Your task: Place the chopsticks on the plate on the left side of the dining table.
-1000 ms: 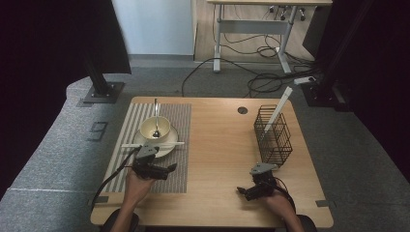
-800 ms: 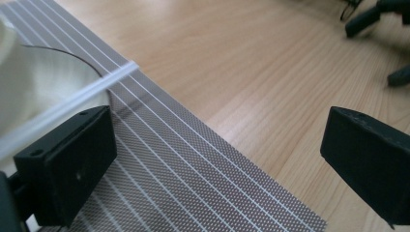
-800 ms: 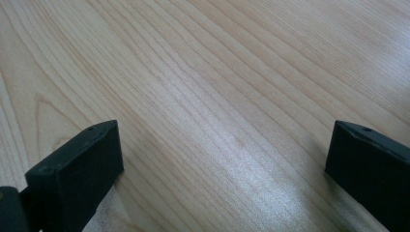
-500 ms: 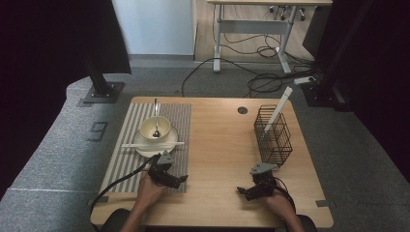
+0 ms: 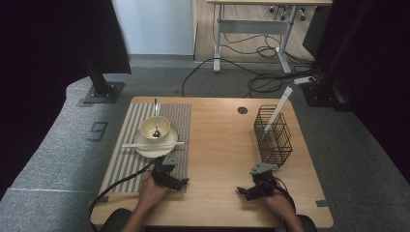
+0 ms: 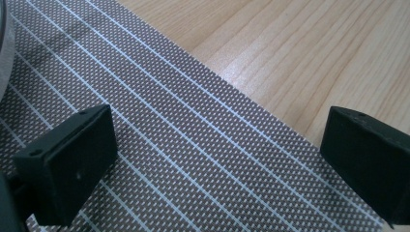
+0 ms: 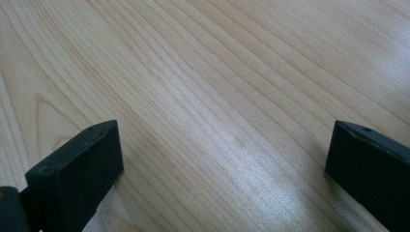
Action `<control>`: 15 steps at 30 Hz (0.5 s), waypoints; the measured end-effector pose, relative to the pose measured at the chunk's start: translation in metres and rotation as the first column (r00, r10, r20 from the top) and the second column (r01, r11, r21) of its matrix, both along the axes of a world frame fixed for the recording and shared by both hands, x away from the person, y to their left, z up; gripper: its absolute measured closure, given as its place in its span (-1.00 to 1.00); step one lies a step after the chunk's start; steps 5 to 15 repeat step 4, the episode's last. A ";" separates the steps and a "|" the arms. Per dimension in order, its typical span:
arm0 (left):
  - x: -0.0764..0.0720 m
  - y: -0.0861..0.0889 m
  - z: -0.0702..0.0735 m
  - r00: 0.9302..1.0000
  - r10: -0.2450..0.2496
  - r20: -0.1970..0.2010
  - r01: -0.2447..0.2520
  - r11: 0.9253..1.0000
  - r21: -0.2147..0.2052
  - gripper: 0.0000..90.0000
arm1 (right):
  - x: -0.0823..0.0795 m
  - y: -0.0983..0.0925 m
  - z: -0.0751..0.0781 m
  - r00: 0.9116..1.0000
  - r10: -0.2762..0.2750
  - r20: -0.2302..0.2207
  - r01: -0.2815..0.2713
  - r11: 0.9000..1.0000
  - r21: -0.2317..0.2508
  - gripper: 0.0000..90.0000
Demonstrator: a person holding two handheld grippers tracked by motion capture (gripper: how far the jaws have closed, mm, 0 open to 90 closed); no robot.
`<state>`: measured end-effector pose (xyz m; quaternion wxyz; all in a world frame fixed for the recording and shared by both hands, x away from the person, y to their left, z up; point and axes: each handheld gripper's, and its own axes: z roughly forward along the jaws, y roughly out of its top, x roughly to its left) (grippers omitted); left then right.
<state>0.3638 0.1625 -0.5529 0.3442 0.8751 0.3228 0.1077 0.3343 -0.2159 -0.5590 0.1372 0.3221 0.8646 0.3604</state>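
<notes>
The bowl [image 5: 155, 127] sits on a plate [image 5: 155, 145] at the far middle of the striped mat [image 5: 133, 159], on the left half of the table [image 5: 217, 145]. A spoon [image 5: 156, 118] stands in the bowl, its handle leaning toward the far edge, long axis running near to far. A white chopstick [image 5: 152, 144] lies across the plate, running left to right. My left gripper [image 5: 175, 183] rests at the mat's near right corner; its jaws stand wide apart with nothing between them, and its own view shows mat below and bare wood beyond. My right gripper [image 5: 244, 191] lies low over the near right of the table, jaws also wide apart and empty above plain wood. Far right, I see a wire basket [image 5: 273, 136] with a white stick [image 5: 278, 108] leaning out toward the far right.
</notes>
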 end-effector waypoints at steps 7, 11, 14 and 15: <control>-0.001 -0.002 0.000 1.000 -0.003 0.010 0.003 1.000 0.021 -1.00 | 0.000 0.000 0.000 1.000 -0.001 0.000 0.001 1.000 0.002 -1.00; -0.001 -0.002 0.000 1.000 -0.003 0.010 0.003 1.000 0.021 -1.00 | 0.000 0.000 0.000 1.000 -0.001 0.000 0.001 1.000 0.002 -1.00; -0.001 -0.002 0.000 1.000 -0.003 0.010 0.003 1.000 0.021 -1.00 | 0.000 0.000 0.000 1.000 -0.001 0.000 0.001 1.000 0.002 -1.00; -0.001 -0.002 0.000 1.000 -0.003 0.010 0.003 1.000 0.021 -1.00 | 0.000 0.000 0.000 1.000 -0.001 0.000 0.001 1.000 0.002 -1.00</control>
